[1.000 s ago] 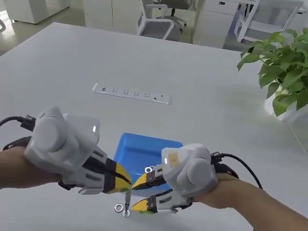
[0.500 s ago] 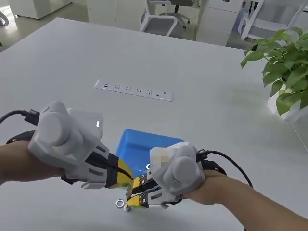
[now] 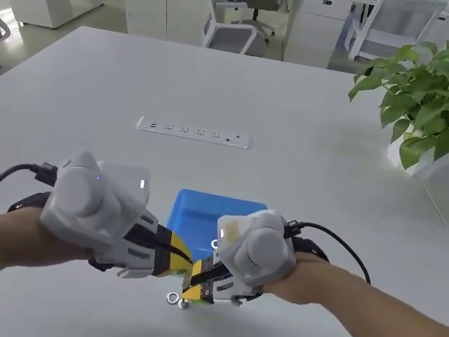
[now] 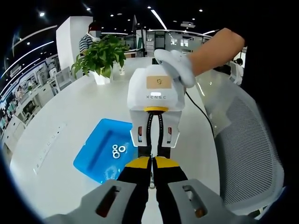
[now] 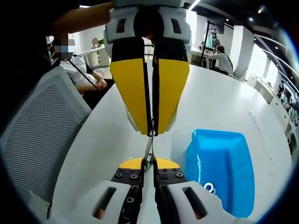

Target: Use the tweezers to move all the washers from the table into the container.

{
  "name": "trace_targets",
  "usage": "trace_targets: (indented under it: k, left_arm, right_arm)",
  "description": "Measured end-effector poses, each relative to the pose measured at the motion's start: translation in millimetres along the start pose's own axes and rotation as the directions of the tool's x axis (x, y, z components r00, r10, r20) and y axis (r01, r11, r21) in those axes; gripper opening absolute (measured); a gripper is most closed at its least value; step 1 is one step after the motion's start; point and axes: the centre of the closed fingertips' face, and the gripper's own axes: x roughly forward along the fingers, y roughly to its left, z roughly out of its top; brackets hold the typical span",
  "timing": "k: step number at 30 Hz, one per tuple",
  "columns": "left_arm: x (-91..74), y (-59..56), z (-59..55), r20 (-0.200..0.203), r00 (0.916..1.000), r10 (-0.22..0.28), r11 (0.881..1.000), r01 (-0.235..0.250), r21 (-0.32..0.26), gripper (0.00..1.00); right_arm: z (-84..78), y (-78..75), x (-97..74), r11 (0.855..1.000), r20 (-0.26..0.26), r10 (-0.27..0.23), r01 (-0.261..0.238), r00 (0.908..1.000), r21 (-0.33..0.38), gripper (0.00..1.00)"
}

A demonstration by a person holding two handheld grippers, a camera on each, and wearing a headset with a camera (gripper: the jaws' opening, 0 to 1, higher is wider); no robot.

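Note:
Slim metal tweezers stand between my two grippers, which face each other tip to tip. My left gripper is shut on their upper part and my right gripper is shut on them lower down. The tweezers' tip reaches the table beside a loose washer. Just behind the grippers lies the blue container, also in the left gripper view, with several washers in it. The grippers hide the container's near edge.
A white power strip lies further back on the grey table. A potted green plant stands at the right edge. Office chairs and cabinets stand beyond the table; a mesh chair is close behind.
My right gripper, open a second ago, has moved left and shut on the tweezers under the left gripper's jaws. The left gripper has kept its hold and barely moved.

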Motion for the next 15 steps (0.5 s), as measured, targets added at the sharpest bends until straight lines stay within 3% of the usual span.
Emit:
trace_targets:
  k: [5,15]
  left_arm:
    - [-1.6,1.3,-1.1,0.004,1.0000,0.007,1.000,-0.007,-0.004,0.08]
    - [-12.7,9.0,5.4,0.072,0.9962,0.049,0.998,-0.047,-0.034,0.25]
  right_arm:
    - [0.5,-0.4,0.0,1.000,-0.001,-0.003,0.003,1.0000,0.009,0.08]
    - [4.2,-2.9,-3.3,1.000,0.008,-0.013,0.013,0.9999,0.015,0.08]
